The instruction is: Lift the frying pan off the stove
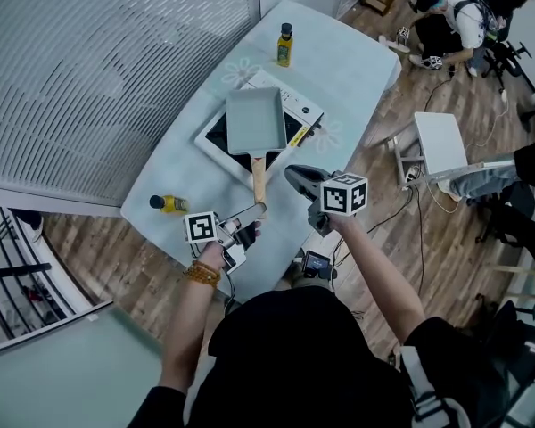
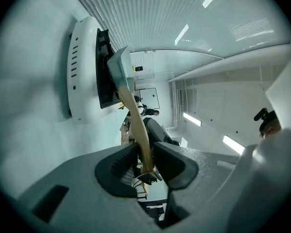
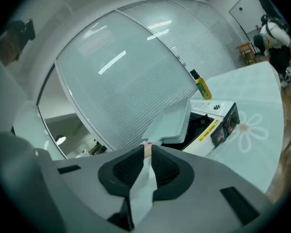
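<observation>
Gripping the pan only at the far tip of its wooden handle is the main hazard noted. The left gripper has its fingers closed on that tip, so the pan's whole weight would hang far from the hold. Judged risk: on lifting, the handle may twist or slide between the pads, and the pan may droop or drop back onto the stove. A pan dragged rather than raised could also shift the stove on the surface. The right gripper gives no support. Its fingers are drawn almost together on nothing, off to the side of the handle. A bottle sits near the left gripper and could be knocked.

Pan: rectangular, grey-green, shallow, empty so far as visible. It rests on the stove's black top, with the handle overhanging the stove's edge and pointing toward the person.
</observation>
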`<state>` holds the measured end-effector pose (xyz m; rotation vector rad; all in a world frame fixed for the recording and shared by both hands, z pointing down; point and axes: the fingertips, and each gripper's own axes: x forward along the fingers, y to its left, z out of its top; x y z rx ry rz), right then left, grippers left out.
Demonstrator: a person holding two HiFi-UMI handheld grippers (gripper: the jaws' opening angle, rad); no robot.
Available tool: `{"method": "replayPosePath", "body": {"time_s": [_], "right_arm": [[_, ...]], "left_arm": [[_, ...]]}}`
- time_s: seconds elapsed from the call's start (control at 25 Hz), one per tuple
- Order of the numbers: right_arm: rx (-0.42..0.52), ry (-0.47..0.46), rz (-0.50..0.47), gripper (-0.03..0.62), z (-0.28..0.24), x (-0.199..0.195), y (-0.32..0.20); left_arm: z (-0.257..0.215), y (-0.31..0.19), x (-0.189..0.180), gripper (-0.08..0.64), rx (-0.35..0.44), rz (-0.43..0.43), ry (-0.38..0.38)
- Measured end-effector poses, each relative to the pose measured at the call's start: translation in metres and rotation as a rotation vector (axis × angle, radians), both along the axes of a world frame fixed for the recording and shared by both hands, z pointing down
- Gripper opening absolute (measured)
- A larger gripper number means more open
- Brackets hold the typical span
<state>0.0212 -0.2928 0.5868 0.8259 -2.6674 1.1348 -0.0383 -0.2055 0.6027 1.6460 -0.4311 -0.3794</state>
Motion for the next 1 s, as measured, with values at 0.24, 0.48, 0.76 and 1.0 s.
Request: {"method": "replayPosePath", "body": {"time_s": [0.24, 0.48, 0.76, 1.0], "right_arm": [[-0.259, -0.221, -0.051, 0.129, 0.012, -0.014, -0.007], [-0.390, -0.265, -0.126, 0.195, 0.030, -0.036, -0.007], [-0.458, -0.300, -0.161, 0.213, 0.037, -0.055, -0.001], [-0.471, -0.301, -0.203, 0.213, 0.039, -0.072, 0.002]], "left_arm": [[0.000, -0.001, 0.000, 0.110, 0.014, 0.003, -0.004], [0.001, -0.003, -0.003, 0.110, 0.014, -0.013, 0.007], [0.001, -0.002, -0.002, 0.110, 0.015, -0.025, 0.004], [0.001, -0.003, -0.002, 0.110, 0.010, -0.031, 0.003]]}}
